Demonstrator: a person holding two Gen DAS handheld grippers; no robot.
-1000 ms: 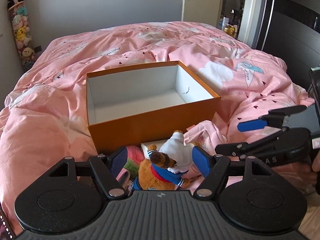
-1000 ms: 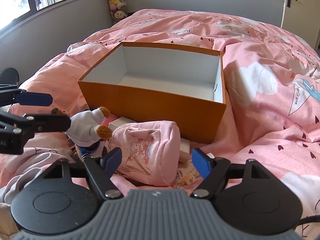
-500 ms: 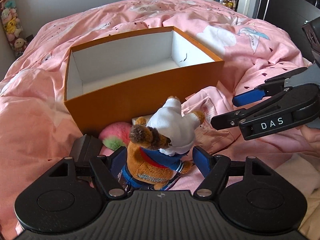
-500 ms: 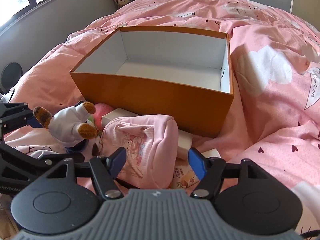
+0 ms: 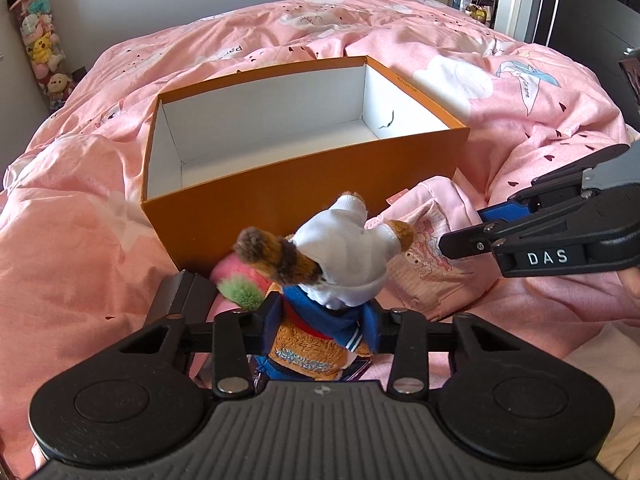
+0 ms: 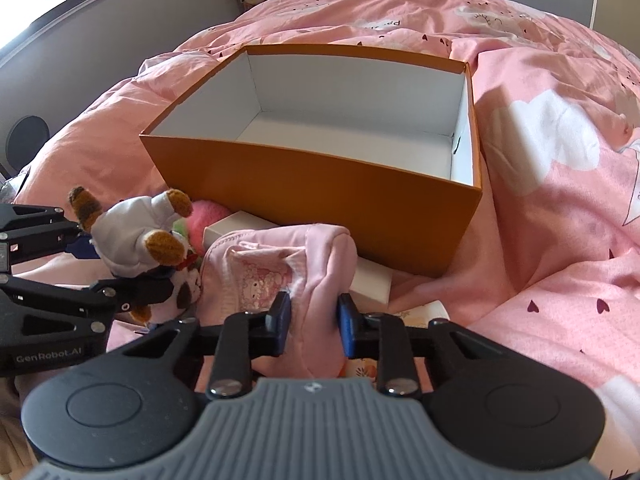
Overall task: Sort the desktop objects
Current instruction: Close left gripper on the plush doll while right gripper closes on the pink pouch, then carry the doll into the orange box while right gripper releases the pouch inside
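My left gripper (image 5: 322,326) is shut on a brown plush bear (image 5: 328,268) in white and blue clothes and holds it just in front of the open orange box (image 5: 320,184), whose white inside holds nothing. The bear also shows in the right wrist view (image 6: 136,236). My right gripper (image 6: 314,326) is shut on a pink fabric pouch (image 6: 296,272) with a cartoon print, lying before the box (image 6: 320,196). The pouch appears in the left wrist view (image 5: 432,264).
A pink and green plush (image 5: 240,284) and a dark block (image 5: 180,296) lie left of the bear. A white box (image 6: 372,280) and a printed card (image 6: 424,312) lie under the pouch. Rumpled pink bedding (image 6: 560,160) surrounds everything. A wall (image 6: 120,40) stands left.
Both grippers have shut: the left on the plush bear, the right on the pink pouch. Both moved closer to the orange box.
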